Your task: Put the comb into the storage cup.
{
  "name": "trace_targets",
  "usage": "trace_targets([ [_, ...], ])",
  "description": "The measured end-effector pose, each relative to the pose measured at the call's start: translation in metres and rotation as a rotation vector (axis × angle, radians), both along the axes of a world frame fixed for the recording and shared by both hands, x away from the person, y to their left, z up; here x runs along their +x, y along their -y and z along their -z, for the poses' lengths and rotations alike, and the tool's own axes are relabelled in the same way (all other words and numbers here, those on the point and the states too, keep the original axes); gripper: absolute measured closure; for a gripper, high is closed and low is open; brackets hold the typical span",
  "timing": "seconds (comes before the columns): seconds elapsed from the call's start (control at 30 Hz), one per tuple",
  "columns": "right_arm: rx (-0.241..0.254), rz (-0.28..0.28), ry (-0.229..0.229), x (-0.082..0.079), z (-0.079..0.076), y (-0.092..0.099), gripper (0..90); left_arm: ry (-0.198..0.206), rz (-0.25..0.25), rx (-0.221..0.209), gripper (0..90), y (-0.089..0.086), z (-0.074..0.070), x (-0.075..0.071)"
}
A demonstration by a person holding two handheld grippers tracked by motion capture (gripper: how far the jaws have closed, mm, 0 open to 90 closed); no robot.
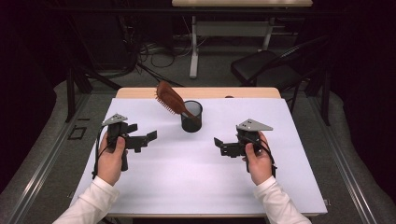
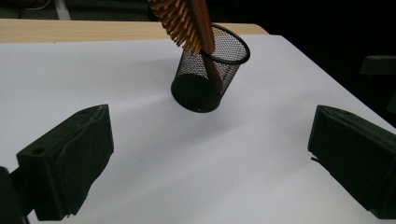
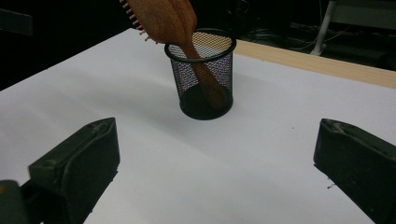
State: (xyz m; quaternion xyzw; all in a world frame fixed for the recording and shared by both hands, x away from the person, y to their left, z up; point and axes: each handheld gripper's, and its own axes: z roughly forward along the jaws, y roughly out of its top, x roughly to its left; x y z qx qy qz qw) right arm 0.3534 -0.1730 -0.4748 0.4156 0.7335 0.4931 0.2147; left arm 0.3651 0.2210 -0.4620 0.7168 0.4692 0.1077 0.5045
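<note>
Where the person's sleeves come in at the near edge of the table [image 1: 205, 186], each hand carries its tool low over the white surface, well apart from the other; the left gripper [image 1: 142, 138] points inward to the right and the right gripper [image 1: 223, 146] points inward to the left, so that both face the middle of the table. Both are empty and spread wide; in the left gripper view and the right gripper view alike the two black jaws stand far out at either side with bare white sheet between them, which reads as a resting or ready pose rather than a grasp. Between and a little beyond the grippers stands the black mesh cup [image 1: 192, 116], upright and apart from both tools; its open weave lets the contents show through. Inside it sits the wooden hairbrush [image 1: 169, 99], handle down on the bottom of the cup and head up and out, tilted over the rim toward the far left; it leans so because the head is heavier and wider than the cup's mouth, and the rim is what props it. My judgement is that the brush is stowed and nothing more is held. Farther off lie the table's bare wooden far edge, then a dark chair [image 1: 266, 67] and cables on the floor.
</note>
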Motion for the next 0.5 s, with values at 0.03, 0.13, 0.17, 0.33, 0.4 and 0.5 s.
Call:
trace_targets([
  [0.03, 0.001, 0.000, 0.002, 0.000, -0.001, -0.001, 0.0, 0.001, 0.000, 0.001, 0.4, -0.001, 0.000, -0.001],
  [0.13, -0.006, -0.002, 0.007, -0.002, -0.002, 0.001, 0.0, 0.013, -0.002, 0.009, 0.4, -0.003, -0.001, -0.005],
  [0.17, -0.013, 0.002, 0.004, -0.003, -0.003, 0.002, 0.0, 0.015, -0.001, 0.011, 0.4, -0.004, -0.001, -0.006],
  [0.33, -0.042, 0.005, 0.006, -0.008, -0.003, 0.009, 0.0, 0.021, -0.001, 0.015, 0.4, -0.008, 0.000, -0.013],
  [0.4, -0.043, 0.001, 0.003, -0.011, -0.003, 0.011, 0.0, 0.023, -0.002, 0.013, 0.4, -0.010, 0.001, -0.016],
  [0.5, -0.054, 0.000, 0.002, -0.014, -0.003, 0.014, 0.0, 0.028, -0.004, 0.016, 0.4, -0.012, 0.003, -0.020],
])
